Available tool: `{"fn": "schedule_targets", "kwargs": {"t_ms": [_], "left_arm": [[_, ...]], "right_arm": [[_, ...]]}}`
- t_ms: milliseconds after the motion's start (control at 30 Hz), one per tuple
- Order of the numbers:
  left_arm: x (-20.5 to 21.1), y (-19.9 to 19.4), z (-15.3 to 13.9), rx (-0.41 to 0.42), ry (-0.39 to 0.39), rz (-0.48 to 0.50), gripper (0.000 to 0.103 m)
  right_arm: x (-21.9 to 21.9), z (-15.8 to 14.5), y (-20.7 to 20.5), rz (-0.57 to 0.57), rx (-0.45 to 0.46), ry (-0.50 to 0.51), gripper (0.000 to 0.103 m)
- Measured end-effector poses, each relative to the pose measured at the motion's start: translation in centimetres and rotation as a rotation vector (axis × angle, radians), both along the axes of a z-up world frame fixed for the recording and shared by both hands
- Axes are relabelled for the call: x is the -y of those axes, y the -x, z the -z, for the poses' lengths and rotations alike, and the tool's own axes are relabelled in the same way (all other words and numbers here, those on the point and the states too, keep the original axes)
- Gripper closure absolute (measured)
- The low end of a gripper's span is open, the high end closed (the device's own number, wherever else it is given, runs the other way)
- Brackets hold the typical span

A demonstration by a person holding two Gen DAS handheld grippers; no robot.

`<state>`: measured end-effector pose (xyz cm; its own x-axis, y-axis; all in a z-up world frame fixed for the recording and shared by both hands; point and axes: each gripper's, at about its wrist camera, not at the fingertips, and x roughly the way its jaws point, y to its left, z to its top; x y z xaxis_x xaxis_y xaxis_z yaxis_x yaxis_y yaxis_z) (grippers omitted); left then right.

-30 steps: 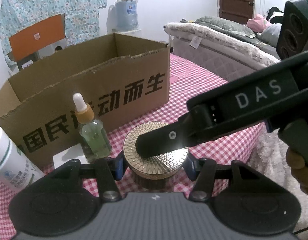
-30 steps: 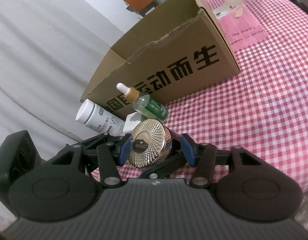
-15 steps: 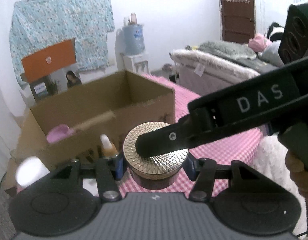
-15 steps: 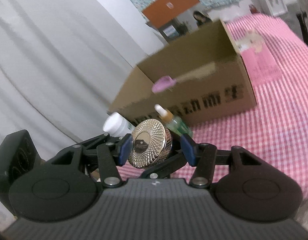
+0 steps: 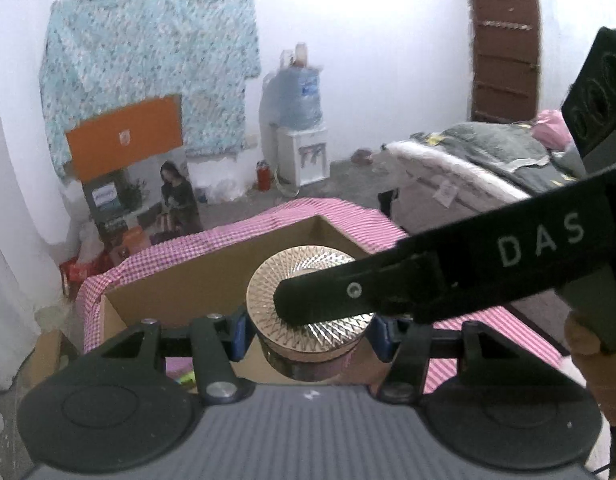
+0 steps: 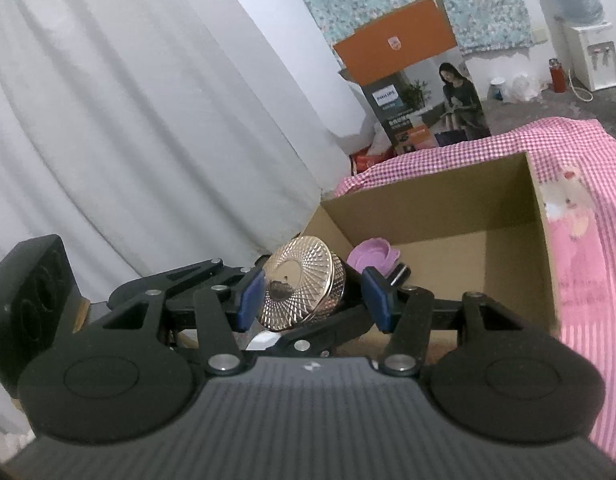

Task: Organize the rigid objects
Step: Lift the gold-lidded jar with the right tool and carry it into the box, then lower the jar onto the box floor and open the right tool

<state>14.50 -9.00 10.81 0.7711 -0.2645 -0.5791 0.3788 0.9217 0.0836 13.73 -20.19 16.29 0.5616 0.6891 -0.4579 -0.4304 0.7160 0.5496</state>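
Note:
A round jar with a gold faceted lid (image 5: 308, 280) is held in the air above the open cardboard box (image 5: 179, 280). My left gripper (image 5: 308, 330) is shut on the jar's sides. My right gripper (image 6: 312, 296) is shut on the same jar (image 6: 303, 292), one finger lying across the lid top in the left wrist view (image 5: 328, 296). In the right wrist view the box (image 6: 448, 216) lies just beyond and below the jar, with a pink object (image 6: 372, 254) inside it.
The box stands on a pink checked tablecloth (image 6: 588, 240). A white curtain (image 6: 127, 120) hangs to the left. A bed (image 5: 488, 160), a water dispenser (image 5: 299, 120) and a Philips carton (image 6: 420, 100) stand behind.
Both grippers have lifted the jar from the table up and forward over the box. The dropper bottle and white bottle have dropped out of view.

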Motion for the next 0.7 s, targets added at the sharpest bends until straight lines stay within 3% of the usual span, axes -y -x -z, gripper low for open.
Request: {"fn": "schedule_targets", "kwargs": {"t_ms": [167,433,700], "left_arm": [[-0.2,-6.5,0.9,-0.094,-0.051,-0.051,0.046],[-1.7,-16.0,4.5,-0.301,-0.016,-0.143,0.046],[-3.2,-21.1,8.4,-0.452,0.022,-0.243,0.046]], "right_arm": [[-0.8,0.7,-7.6,-0.022,-0.117,0.010,0.050],[-2.1,4.7,-18.0,-0.040,-0.299,0.045,0.050],[-4.8,9.1,-23.3,-0.074,-0.380,0.132,0.049]]}}
